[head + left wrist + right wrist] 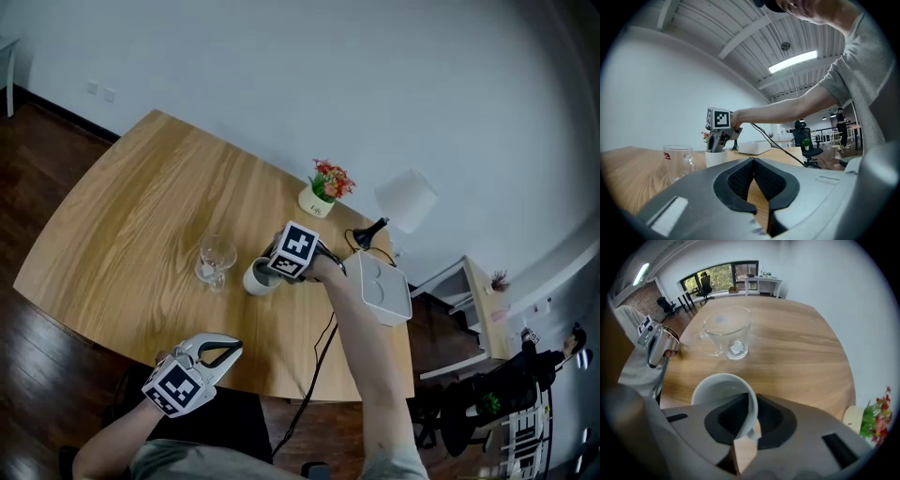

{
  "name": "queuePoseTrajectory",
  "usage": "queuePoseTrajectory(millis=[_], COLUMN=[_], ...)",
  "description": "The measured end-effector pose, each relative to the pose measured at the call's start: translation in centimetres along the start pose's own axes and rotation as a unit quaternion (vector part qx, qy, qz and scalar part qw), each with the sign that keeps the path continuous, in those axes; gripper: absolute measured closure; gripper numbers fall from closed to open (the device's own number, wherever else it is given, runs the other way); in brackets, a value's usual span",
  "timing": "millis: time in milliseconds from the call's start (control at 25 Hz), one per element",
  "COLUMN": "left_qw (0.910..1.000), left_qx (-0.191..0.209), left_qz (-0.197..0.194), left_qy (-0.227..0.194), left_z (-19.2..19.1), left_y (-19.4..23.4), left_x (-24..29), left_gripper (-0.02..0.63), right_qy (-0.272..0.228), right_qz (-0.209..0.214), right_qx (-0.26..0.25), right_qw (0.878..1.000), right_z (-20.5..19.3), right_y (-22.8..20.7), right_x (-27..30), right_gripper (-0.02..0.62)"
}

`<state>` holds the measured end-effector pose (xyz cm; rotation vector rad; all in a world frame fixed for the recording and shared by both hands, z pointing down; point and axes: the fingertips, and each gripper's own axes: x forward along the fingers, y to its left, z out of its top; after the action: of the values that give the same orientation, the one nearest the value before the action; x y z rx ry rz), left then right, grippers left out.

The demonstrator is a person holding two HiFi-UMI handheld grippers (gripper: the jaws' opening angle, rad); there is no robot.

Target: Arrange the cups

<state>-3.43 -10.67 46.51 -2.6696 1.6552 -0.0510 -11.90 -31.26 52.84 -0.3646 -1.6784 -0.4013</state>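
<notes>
Light wooden tabletop (122, 234) is carrying both cups near its middle. Your right gripper (749, 420) is pointing down and pinching the wall of the white ceramic cup (717, 387), one pad inside the rim and one outside. Its body is hiding the cup's base. In the head view, the marker cube (295, 248) is covering those jaws. The clear glass mug (727, 331) is standing just beside the cup, not touching it. Your left gripper (753, 161) is hovering at the near table edge, jaws pressed together and holding nothing.
</notes>
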Motion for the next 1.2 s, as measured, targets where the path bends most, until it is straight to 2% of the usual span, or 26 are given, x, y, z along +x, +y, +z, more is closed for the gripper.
queuePoseTrajectory(millis=[40, 200, 440, 560, 760, 880, 1000, 1200], left_qw=[1.0, 0.9999, 0.9981, 0.9977, 0.9944, 0.9896, 0.982, 0.9769], left_qx=[0.0, -0.009, -0.046, -0.037, -0.011, 0.005, 0.016, -0.002], left_qz=[0.0, 0.007, 0.009, -0.015, -0.085, -0.125, -0.166, -0.185], left_qy=[-0.001, -0.006, -0.041, -0.055, -0.062, -0.071, -0.088, -0.107], left_z=[0.1, 0.4, 2.2, 3.8, 6.1, 7.0, 7.4, 7.7], left_y=[0.1, 0.7, 1.9, 1.5, -0.7, -2.8, -4.5, -4.4], left_x=[0.0, -0.6, 0.9, 3.3, 8.1, 11.4, 14.9, 19.7], left_gripper=[0.606, 0.606, 0.606, 0.606, 0.606, 0.606, 0.606, 0.606], right_qy=[0.012, 0.004, -0.007, -0.024, -0.075, -0.093, -0.105, -0.142], right_qz=[-0.003, 0.007, 0.013, 0.022, 0.023, 0.011, -0.016, -0.061], right_qx=[-0.007, 0.007, 0.035, 0.041, 0.076, 0.106, 0.155, 0.257], right_qw=[1.0, 1.0, 0.999, 0.999, 0.994, 0.99, 0.982, 0.954], right_z=[-0.2, -0.2, -1.5, -1.6, -2.9, -6.1, -10.9, -19.4], right_y=[-0.2, 0.0, 1.6, 2.8, 3.3, 2.7, 1.3, -1.5], right_x=[0.1, -0.5, -0.9, -1.3, -4.2, -6.8, -9.8, -15.8], right_gripper=[0.557, 0.558, 0.558, 0.558, 0.558, 0.558, 0.558, 0.558])
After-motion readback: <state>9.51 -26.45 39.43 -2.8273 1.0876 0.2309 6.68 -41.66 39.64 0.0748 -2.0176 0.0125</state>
